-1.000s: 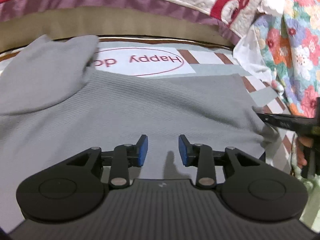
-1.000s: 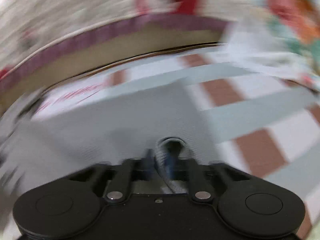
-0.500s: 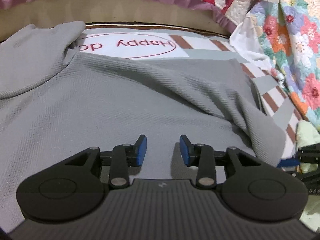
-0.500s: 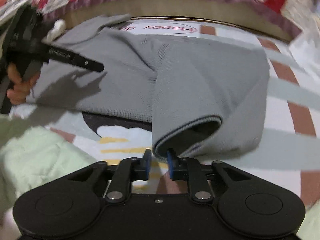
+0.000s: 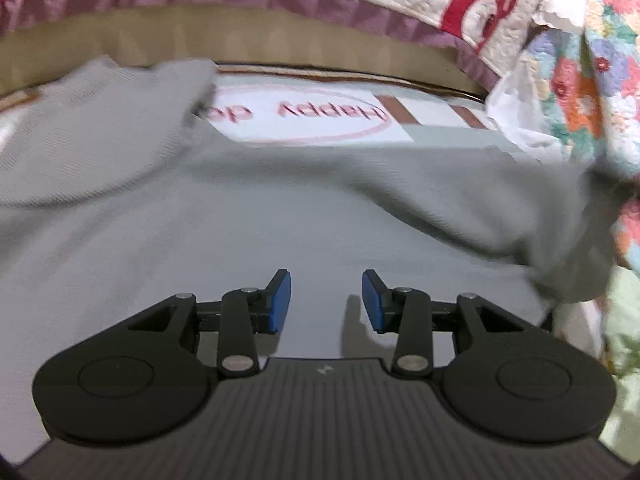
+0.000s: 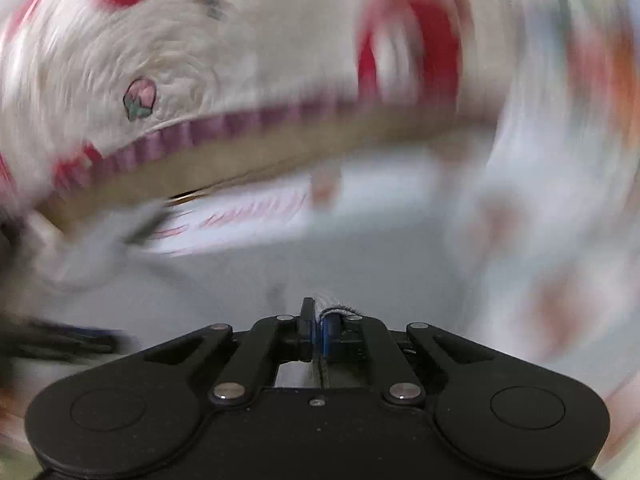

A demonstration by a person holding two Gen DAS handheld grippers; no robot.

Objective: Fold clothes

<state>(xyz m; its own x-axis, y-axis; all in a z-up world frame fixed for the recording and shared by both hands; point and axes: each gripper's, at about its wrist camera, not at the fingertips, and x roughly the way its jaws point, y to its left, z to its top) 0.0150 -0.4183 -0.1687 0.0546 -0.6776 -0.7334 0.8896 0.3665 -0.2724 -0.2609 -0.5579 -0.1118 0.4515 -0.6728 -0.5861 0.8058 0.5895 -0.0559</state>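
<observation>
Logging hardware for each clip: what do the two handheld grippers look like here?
Both match. The left gripper has a black ribbed body with a small pale logo, two round side discs, black linkage arms with silver pivot pins, and blue pads on its fingertips. The right gripper shows the same black discs, silver pins and blue pads. No cables, hands or sleeves show.

Grey ribbed knit garment (image 5: 280,216), spread flat, right edge lifted

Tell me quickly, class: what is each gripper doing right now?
Left gripper: open, fingers apart above the grey garment, holding nothing.
Right gripper: closed on an edge of the grey garment.
</observation>
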